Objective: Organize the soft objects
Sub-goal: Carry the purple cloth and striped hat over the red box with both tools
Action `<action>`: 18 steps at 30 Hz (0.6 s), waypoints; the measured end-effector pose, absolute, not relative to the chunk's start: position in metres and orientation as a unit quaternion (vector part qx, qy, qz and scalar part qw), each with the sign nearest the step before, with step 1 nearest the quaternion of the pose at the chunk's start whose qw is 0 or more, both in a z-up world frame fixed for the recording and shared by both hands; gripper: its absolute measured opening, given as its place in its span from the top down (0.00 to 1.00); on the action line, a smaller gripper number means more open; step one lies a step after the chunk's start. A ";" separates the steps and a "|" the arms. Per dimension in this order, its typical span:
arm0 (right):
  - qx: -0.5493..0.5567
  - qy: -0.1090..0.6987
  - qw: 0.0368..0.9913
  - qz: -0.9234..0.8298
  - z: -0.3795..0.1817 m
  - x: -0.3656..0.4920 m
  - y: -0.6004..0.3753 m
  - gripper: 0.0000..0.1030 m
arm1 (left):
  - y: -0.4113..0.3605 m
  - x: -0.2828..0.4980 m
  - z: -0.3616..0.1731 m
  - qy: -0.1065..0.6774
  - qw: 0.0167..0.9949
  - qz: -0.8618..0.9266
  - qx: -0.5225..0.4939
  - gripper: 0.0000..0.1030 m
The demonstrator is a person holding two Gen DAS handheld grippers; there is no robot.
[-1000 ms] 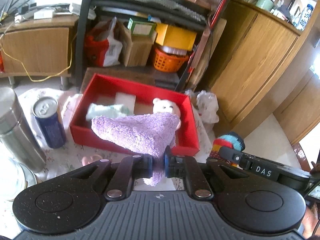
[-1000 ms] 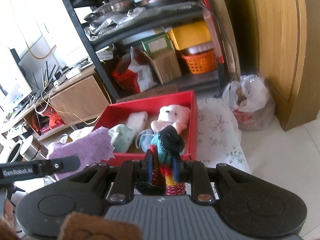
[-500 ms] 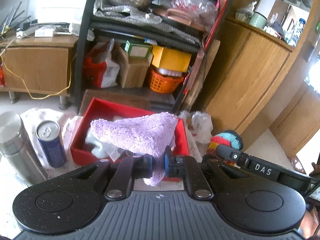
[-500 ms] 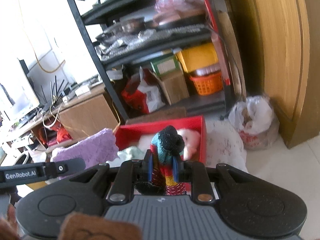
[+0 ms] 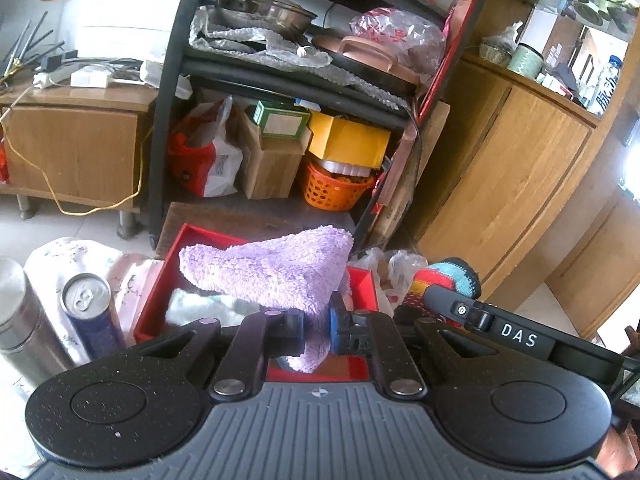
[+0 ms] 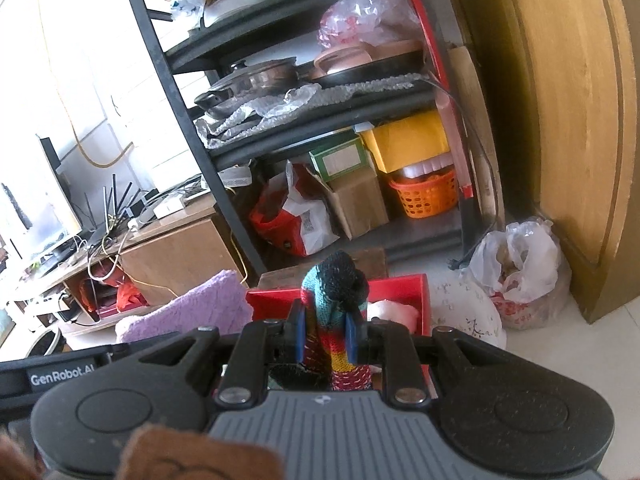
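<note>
While pinched upright, striped knit sock point(image 6: 334, 320) points toe up.

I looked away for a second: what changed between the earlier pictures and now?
Both tools rose, tilting up: the red box slid lower in both views. Unchanged: the left tool grips the purple cloth, the right tool the striped knit piece.

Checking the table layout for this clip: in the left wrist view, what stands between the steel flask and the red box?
A blue drink can stands upright between the steel flask and the red box; pink fabric shows behind it. Only the left wrist view shows this.
</note>
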State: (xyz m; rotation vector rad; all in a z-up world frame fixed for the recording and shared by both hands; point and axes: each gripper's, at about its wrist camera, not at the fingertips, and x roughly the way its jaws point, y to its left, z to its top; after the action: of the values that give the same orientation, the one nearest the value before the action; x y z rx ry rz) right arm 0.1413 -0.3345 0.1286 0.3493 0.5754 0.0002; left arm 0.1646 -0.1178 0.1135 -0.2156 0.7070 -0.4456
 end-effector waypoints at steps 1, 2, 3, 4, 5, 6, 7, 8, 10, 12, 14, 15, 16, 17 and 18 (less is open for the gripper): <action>0.170 0.283 0.944 0.000 0.128 0.145 -0.335 1.00 | -0.119 0.168 0.112 0.345 0.907 -0.216 -0.107 0.92; 0.167 0.283 0.944 -0.001 0.126 0.150 -0.336 1.00 | -0.120 0.172 0.109 0.348 0.906 -0.215 -0.111 0.92; 0.163 0.283 0.945 -0.002 0.124 0.153 -0.336 1.00 | -0.120 0.176 0.106 0.350 0.905 -0.214 -0.114 0.92; 0.161 0.283 0.945 -0.004 0.122 0.157 -0.337 1.00 | -0.121 0.180 0.103 0.353 0.904 -0.212 -0.116 0.92; 0.159 0.286 0.945 -0.004 0.119 0.161 -0.338 1.00 | -0.122 0.184 0.100 0.356 0.903 -0.210 -0.118 0.92; 0.160 0.288 0.944 -0.003 0.116 0.165 -0.339 1.00 | -0.123 0.188 0.097 0.357 0.903 -0.208 -0.120 0.92; 0.161 0.291 0.943 -0.004 0.112 0.170 -0.340 1.00 | -0.124 0.192 0.095 0.357 0.903 -0.206 -0.119 0.92; 0.162 0.294 0.942 -0.005 0.108 0.175 -0.341 1.00 | -0.125 0.197 0.092 0.358 0.903 -0.204 -0.120 0.92; 0.163 0.297 0.941 -0.008 0.101 0.185 -0.343 1.00 | -0.127 0.206 0.085 0.365 0.901 -0.199 -0.122 0.92; 0.163 0.300 0.940 -0.011 0.093 0.195 -0.344 1.00 | -0.130 0.215 0.077 0.370 0.900 -0.196 -0.119 0.92; 0.168 0.302 0.938 -0.012 0.083 0.205 -0.345 1.00 | -0.135 0.223 0.072 0.372 0.903 -0.187 -0.106 0.92; 0.173 0.303 0.937 -0.012 0.078 0.210 -0.346 1.00 | -0.137 0.226 0.069 0.371 0.905 -0.182 -0.102 0.92; 0.177 0.302 0.937 -0.012 0.075 0.214 -0.346 1.00 | -0.138 0.229 0.068 0.370 0.906 -0.180 -0.099 0.92; 0.178 0.302 0.936 -0.011 0.071 0.218 -0.346 1.00 | -0.140 0.232 0.066 0.370 0.907 -0.178 -0.096 0.91; 0.175 0.303 0.937 -0.013 0.067 0.221 -0.344 1.00 | -0.142 0.235 0.065 0.369 0.908 -0.176 -0.090 0.91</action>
State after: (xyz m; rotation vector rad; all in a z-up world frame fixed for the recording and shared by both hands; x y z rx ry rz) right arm 0.2213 -0.3442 0.0670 0.3580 0.6192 -0.0262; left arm 0.2348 -0.1423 0.0645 -0.1852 0.7606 -0.3641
